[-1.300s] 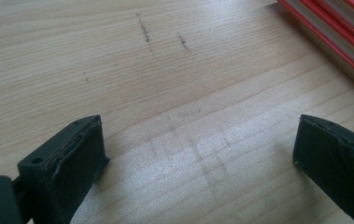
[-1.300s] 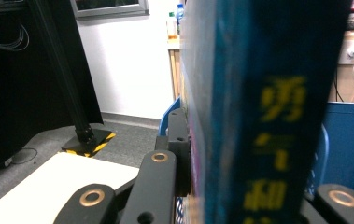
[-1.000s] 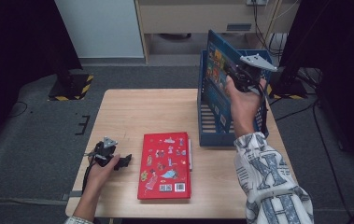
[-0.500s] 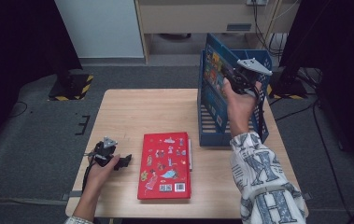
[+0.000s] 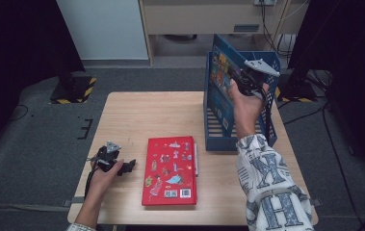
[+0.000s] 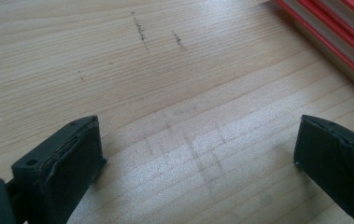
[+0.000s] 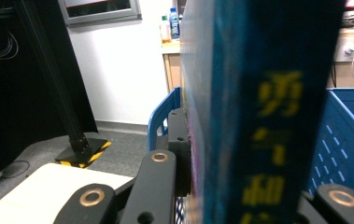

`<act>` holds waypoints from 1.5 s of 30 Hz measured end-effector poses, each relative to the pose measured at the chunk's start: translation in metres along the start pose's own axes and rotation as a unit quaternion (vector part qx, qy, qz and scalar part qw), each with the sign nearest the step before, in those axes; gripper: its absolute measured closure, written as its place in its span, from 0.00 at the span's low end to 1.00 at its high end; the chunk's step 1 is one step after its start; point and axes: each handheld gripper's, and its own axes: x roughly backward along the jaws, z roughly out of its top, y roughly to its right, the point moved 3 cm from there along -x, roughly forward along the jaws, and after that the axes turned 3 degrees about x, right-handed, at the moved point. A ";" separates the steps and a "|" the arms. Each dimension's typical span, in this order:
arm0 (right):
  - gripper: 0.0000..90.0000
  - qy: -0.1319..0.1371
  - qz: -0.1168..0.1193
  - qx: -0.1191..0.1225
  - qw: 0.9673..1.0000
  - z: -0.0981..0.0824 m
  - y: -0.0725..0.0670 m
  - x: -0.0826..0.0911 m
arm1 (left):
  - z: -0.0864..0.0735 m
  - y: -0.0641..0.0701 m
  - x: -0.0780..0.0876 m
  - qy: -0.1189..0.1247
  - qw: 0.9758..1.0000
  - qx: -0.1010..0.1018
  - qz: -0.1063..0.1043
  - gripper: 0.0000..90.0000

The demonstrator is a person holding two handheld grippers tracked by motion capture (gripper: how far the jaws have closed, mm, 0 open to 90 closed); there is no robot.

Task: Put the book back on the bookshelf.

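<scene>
The right gripper [image 5: 238,79] has its fingers clamped on the blue book [image 5: 220,72], held upright with its long axis vertical, directly above the blue basket [image 5: 267,122]; how deep it sits is unclear. The left gripper [image 5: 122,167] rests open-fingered on the bench [image 5: 146,115] beside the red book [image 5: 170,171].

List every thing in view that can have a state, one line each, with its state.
Blue book: upright, clamped, standing in the basket.
Right gripper: shut on the blue book.
Left gripper: open, nothing between its jaws, low over the table.
Red book: closed, lying flat on the table.
Blue basket: upright on the table.
</scene>
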 end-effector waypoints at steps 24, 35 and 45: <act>0.92 -0.012 0.000 0.017 1.000 -0.036 -0.003 -0.013 | 0.000 0.000 0.000 -0.001 1.000 -0.003 -0.002 0.01; 0.91 -0.019 0.001 0.018 1.000 -0.047 -0.004 -0.016 | 0.000 0.000 0.000 -0.001 1.000 -0.003 -0.002 0.00; 0.90 -0.051 0.000 0.030 0.998 -0.047 -0.008 -0.006 | 0.000 0.000 0.000 -0.001 1.000 -0.003 -0.003 0.00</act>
